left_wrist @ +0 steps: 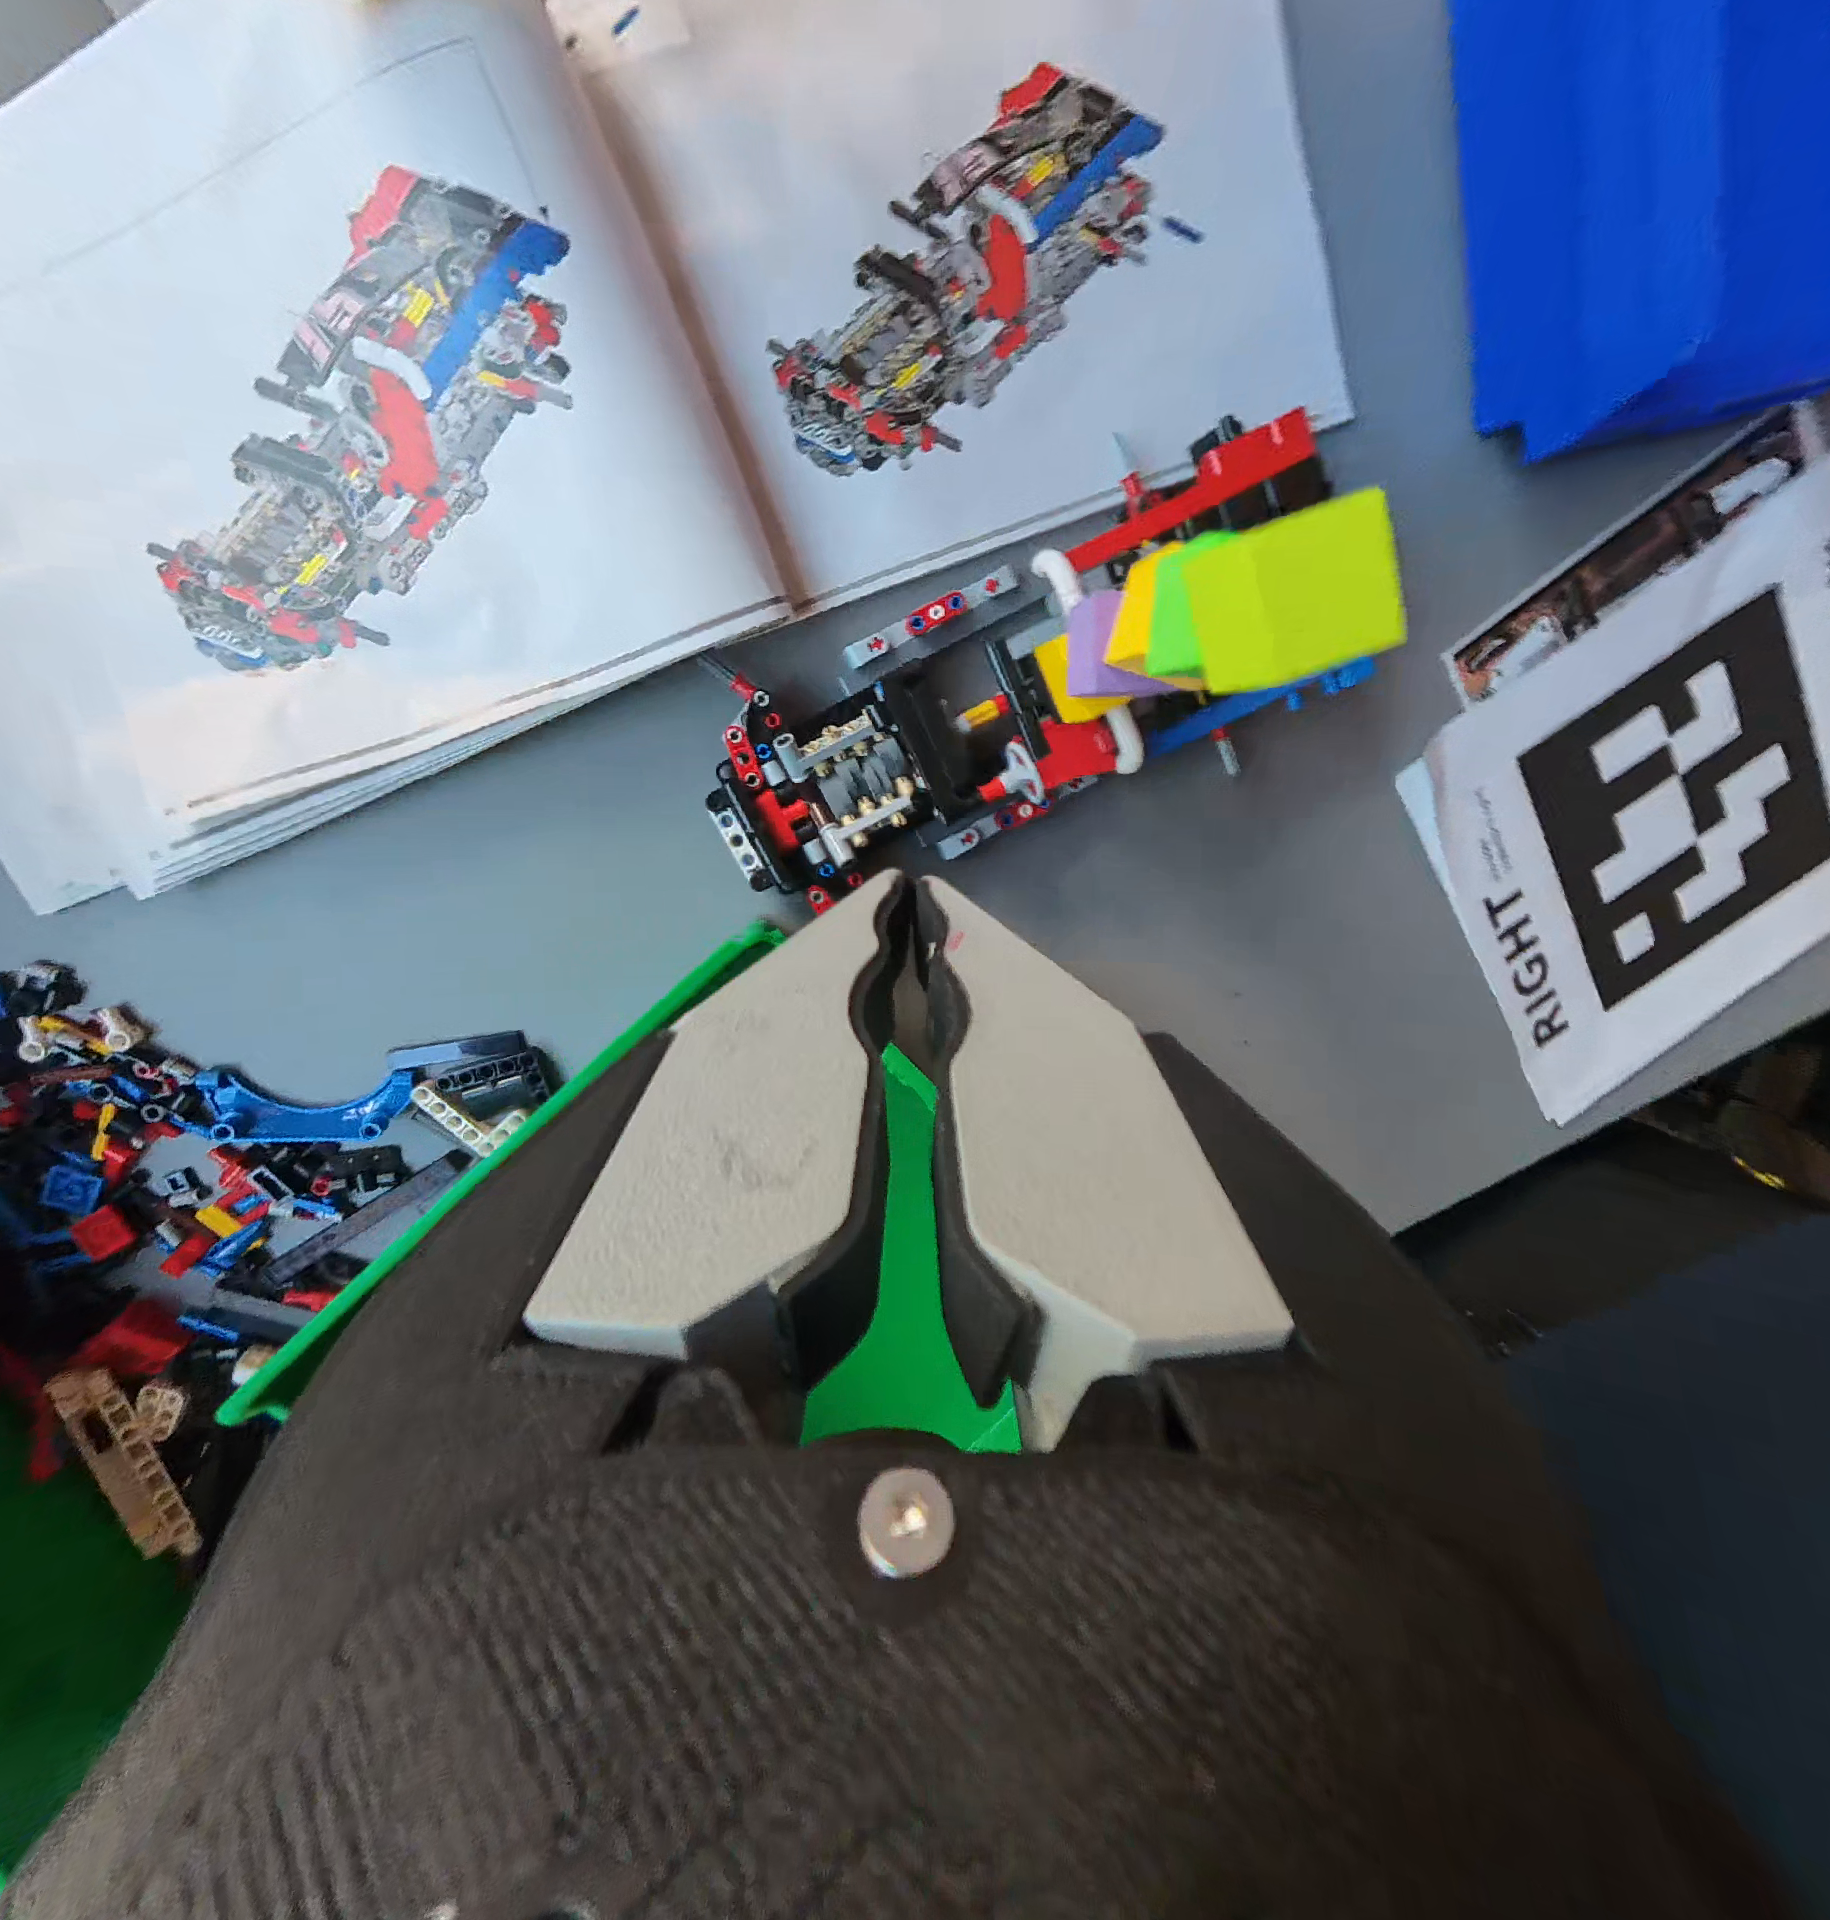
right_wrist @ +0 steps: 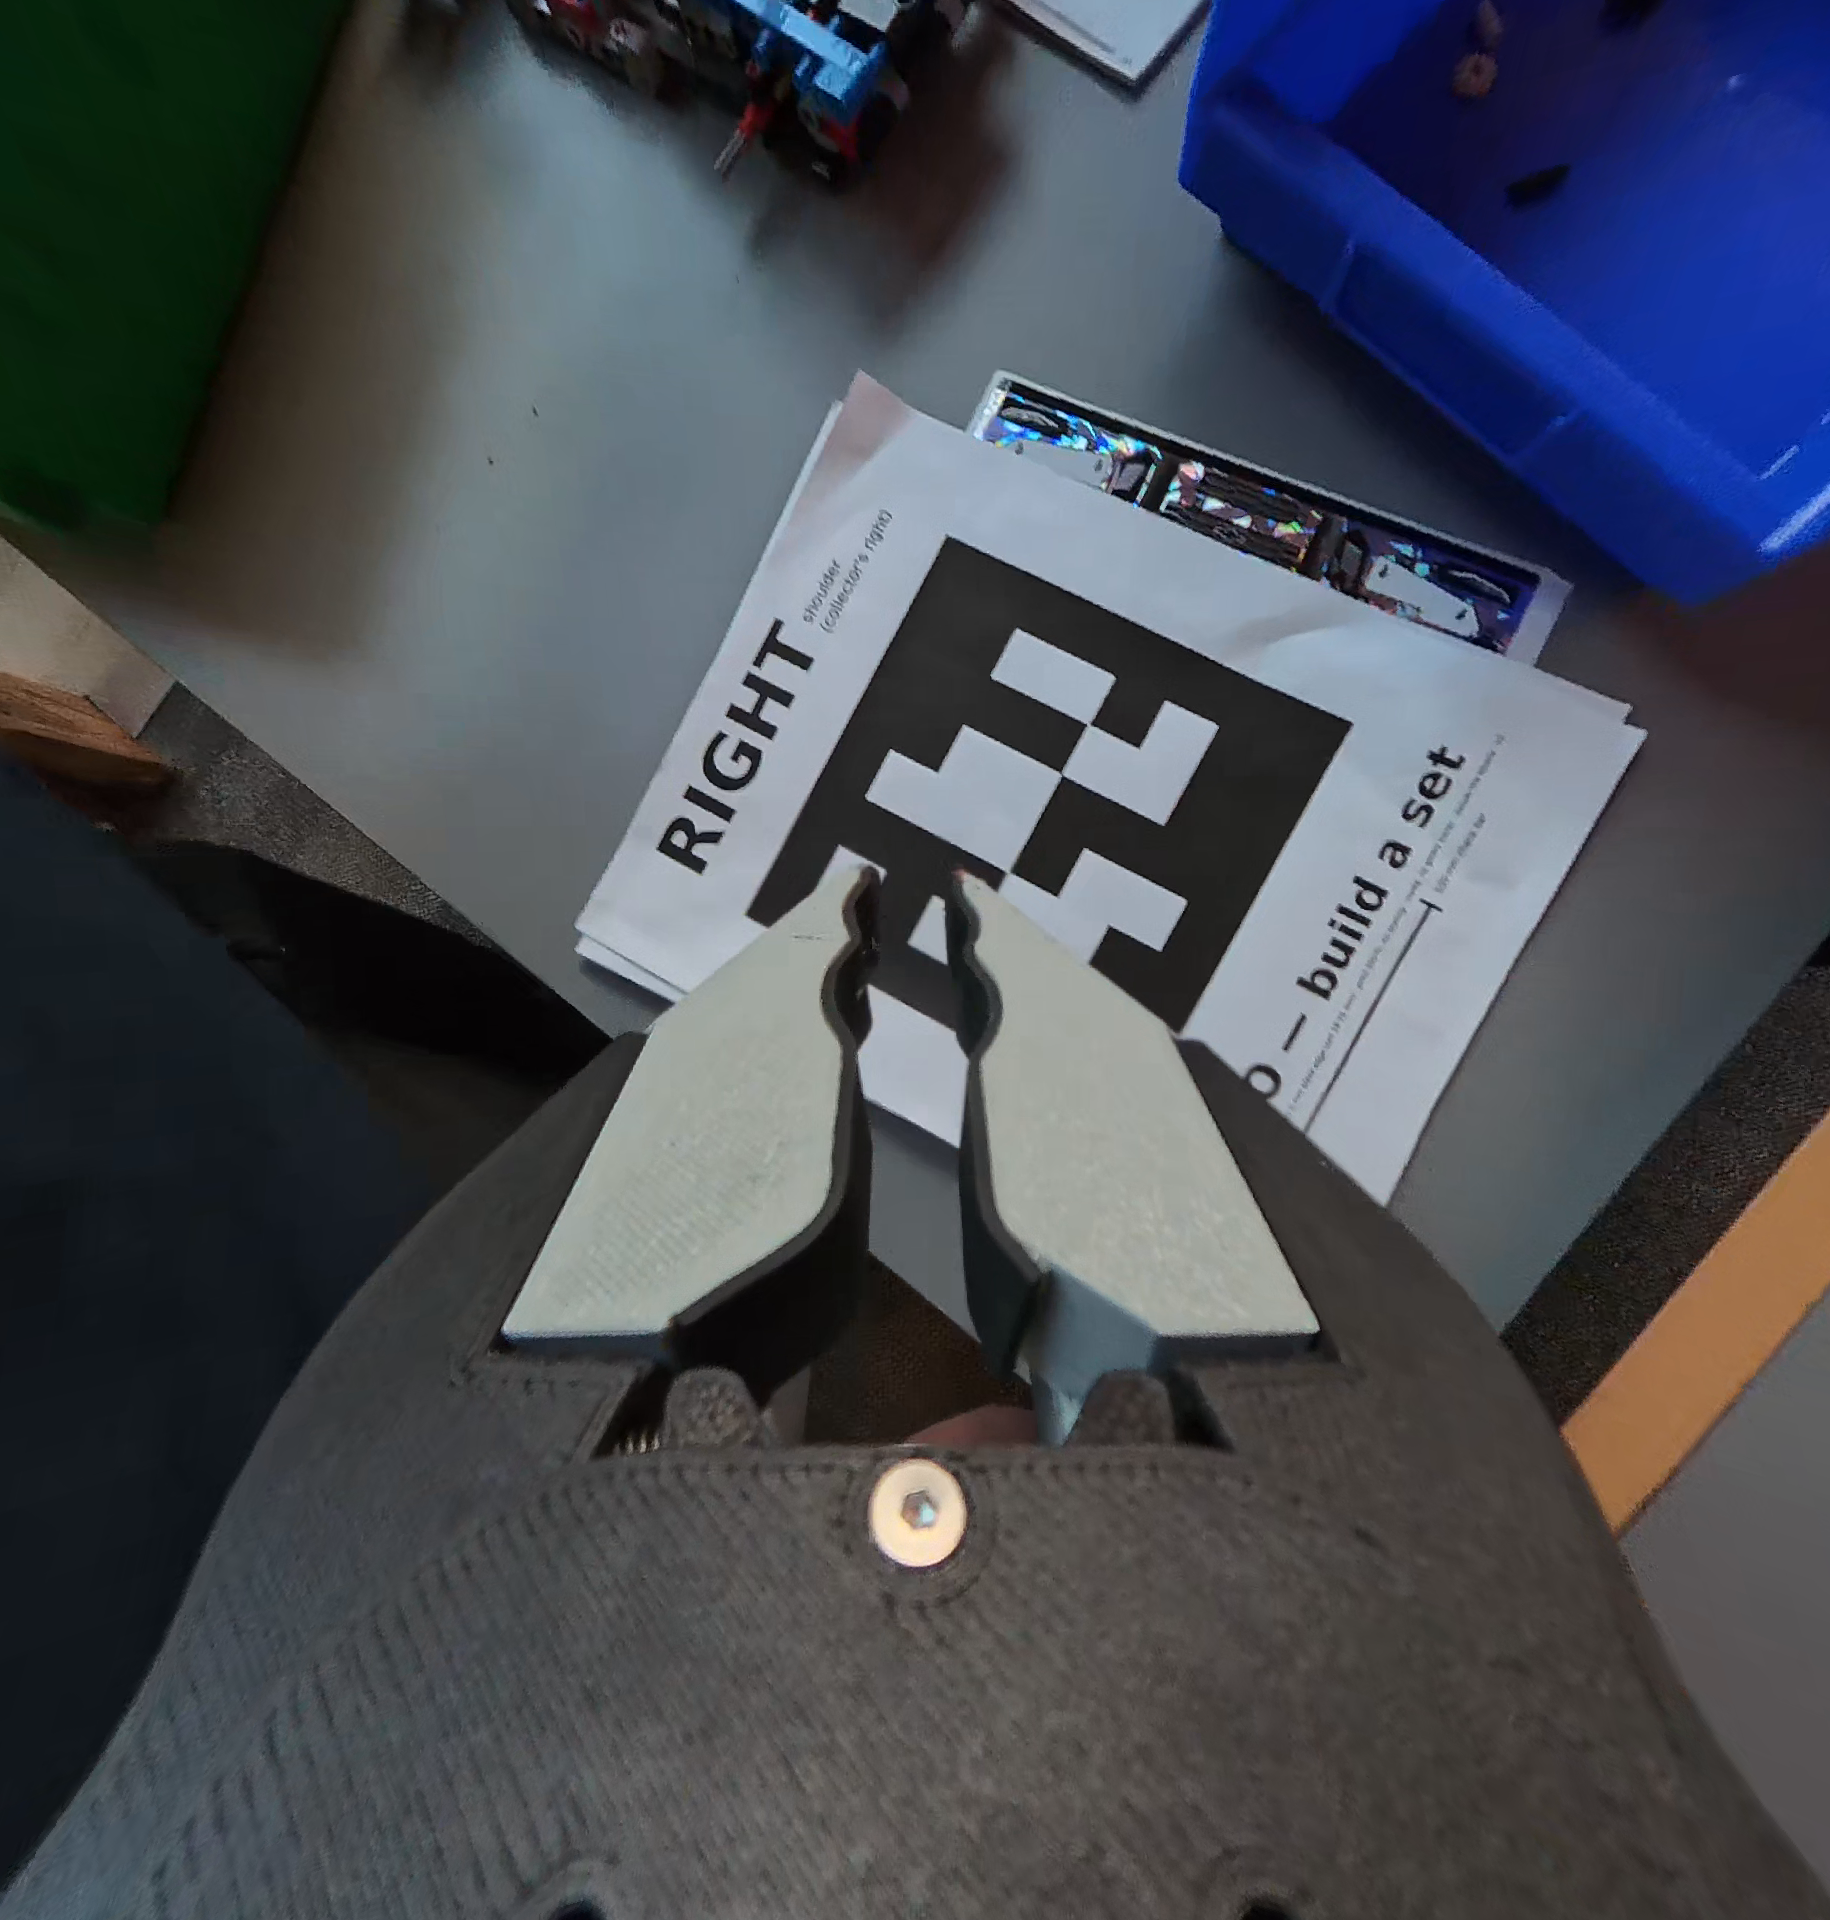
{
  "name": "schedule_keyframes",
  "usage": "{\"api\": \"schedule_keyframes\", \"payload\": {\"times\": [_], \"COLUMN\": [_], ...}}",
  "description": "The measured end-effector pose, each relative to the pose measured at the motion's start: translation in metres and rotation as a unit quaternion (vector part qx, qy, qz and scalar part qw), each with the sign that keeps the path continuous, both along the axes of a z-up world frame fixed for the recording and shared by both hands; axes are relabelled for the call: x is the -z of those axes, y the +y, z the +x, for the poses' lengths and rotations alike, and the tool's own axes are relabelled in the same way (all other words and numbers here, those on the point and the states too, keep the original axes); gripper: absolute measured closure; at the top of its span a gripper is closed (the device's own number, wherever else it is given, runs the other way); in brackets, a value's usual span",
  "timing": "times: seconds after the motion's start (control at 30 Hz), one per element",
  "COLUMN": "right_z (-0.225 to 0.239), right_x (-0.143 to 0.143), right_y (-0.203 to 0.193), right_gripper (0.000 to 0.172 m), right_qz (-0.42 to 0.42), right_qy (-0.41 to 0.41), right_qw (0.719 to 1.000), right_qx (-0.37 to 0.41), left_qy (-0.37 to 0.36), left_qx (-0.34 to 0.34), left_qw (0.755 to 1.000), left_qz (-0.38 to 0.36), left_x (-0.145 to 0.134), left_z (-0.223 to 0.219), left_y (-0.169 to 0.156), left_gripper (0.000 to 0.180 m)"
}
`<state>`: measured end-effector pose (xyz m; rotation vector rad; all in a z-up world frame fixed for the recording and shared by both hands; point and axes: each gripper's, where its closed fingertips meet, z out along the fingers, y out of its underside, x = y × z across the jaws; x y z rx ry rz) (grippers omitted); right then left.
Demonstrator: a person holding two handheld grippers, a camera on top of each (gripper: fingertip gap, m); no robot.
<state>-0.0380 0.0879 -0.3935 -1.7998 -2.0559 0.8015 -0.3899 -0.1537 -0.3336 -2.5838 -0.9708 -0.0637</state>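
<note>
Poised between moves: left gripper pressed together on nothing, just short of the half-built brick model on the grey table — right gripper slightly spread over a printed marker sheet (empty too), well apart from the model

Two downward wrist views, shared table

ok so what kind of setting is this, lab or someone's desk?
Most likely a hobby or data-collection workbench: a grey table with an open picture instruction booklet, a half-built brick vehicle, a pile of loose bricks and a printed marker sheet.
</note>
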Motion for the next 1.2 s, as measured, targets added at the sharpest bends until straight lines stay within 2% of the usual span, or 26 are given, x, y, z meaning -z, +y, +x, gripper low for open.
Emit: {"api": "schedule_keyframes", "payload": {"times": [0.17,0.3,0.4,0.67,1.03,1.2], "right_z": [0.025,0.036,0.044,0.052,0.052,0.044], "right_x": [0.003,0.002,0.004,0.000,-0.005,-0.004], "right_y": [0.028,0.044,0.049,0.036,0.022,0.013], "right_gripper": [0.160,0.160,0.159,0.158,0.158,0.158], "right_qz": [-0.008,-0.027,-0.030,-0.046,-0.045,-0.049], "right_qy": [0.002,0.012,0.009,0.008,0.006,0.004], "right_qw": [1.000,0.996,0.993,0.985,0.984,0.986], "right_qx": [0.025,0.080,0.115,0.164,0.173,0.161], "left_qy": [-0.040,-0.053,-0.068,-0.076,-0.103,-0.091], "left_qx": [-0.030,-0.018,-0.014,0.020,0.033,0.105], "left_qw": [0.998,0.996,0.995,0.995,0.993,0.990], "left_qz": [-0.025,-0.064,-0.065,-0.062,-0.052,-0.035], "left_x": [0.019,0.036,0.045,0.058,0.074,0.069], "left_z": [-0.010,-0.015,-0.018,-0.023,-0.010,0.021], "left_y": [0.018,0.021,0.028,0.049,0.058,0.084], "left_gripper": [0.180,0.180,0.180,0.180,0.180,0.180]}}
